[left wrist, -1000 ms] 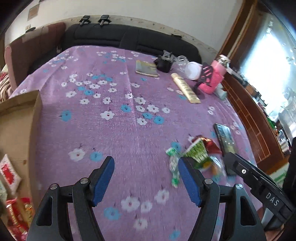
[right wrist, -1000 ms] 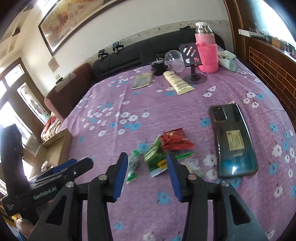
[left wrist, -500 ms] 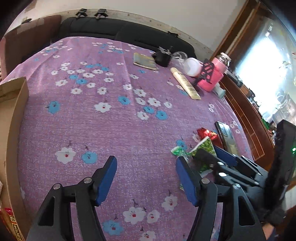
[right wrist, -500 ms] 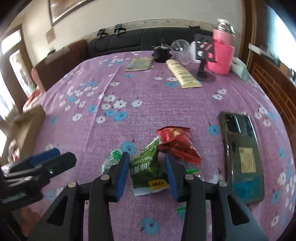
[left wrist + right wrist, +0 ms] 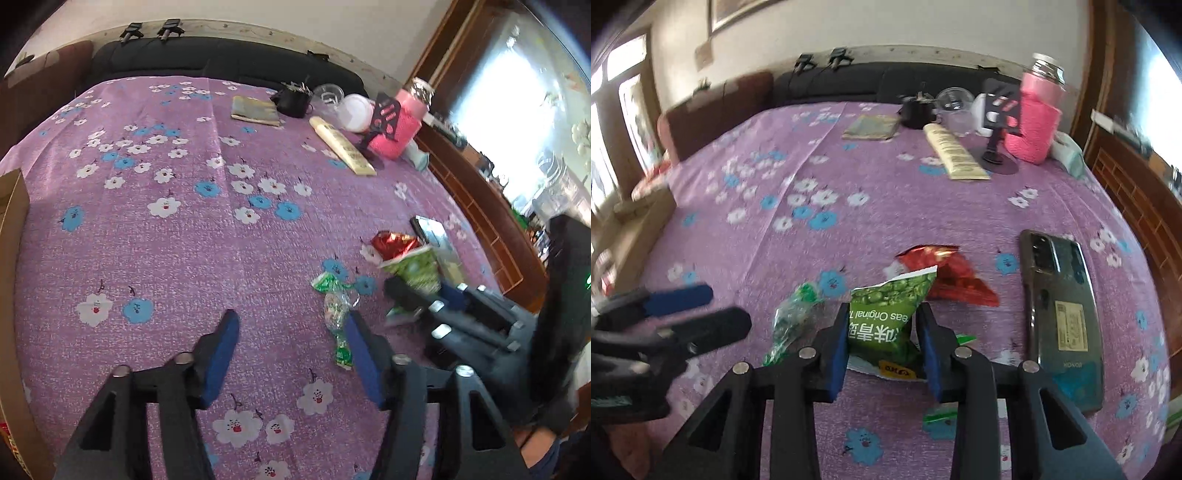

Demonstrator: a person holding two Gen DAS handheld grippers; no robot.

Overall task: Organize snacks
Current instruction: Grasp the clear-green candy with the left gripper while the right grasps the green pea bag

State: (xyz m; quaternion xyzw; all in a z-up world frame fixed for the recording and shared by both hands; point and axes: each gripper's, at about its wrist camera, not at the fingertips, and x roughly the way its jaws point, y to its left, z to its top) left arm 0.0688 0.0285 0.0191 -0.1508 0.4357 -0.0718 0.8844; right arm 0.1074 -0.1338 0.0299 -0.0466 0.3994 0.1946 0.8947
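Note:
A green pea snack packet (image 5: 886, 295) stands on the purple flowered cloth (image 5: 849, 184). My right gripper (image 5: 884, 314) has it between its blue pads, and the jaws are closing with both pads against its sides. Just behind it lies a red foil packet (image 5: 945, 273). To its left lies a small clear-and-green sweet packet (image 5: 792, 310). In the left wrist view that small packet (image 5: 338, 314) rests beside the right fingertip of my left gripper (image 5: 291, 321). The left jaws are closing with only cloth between them. The right gripper (image 5: 424, 295) shows at the right of that view.
A dark phone (image 5: 1063, 306) lies right of the snacks. At the far edge stand a pink-sleeved bottle (image 5: 1034, 118), a phone stand, a cream tube (image 5: 955, 155), a clear cup and a booklet. A cardboard box (image 5: 11, 221) holding packets sits at the left edge.
My right gripper came down over the green packet and narrowed onto it. My left gripper's jaws narrowed, and it sank toward the small clear-and-green packet.

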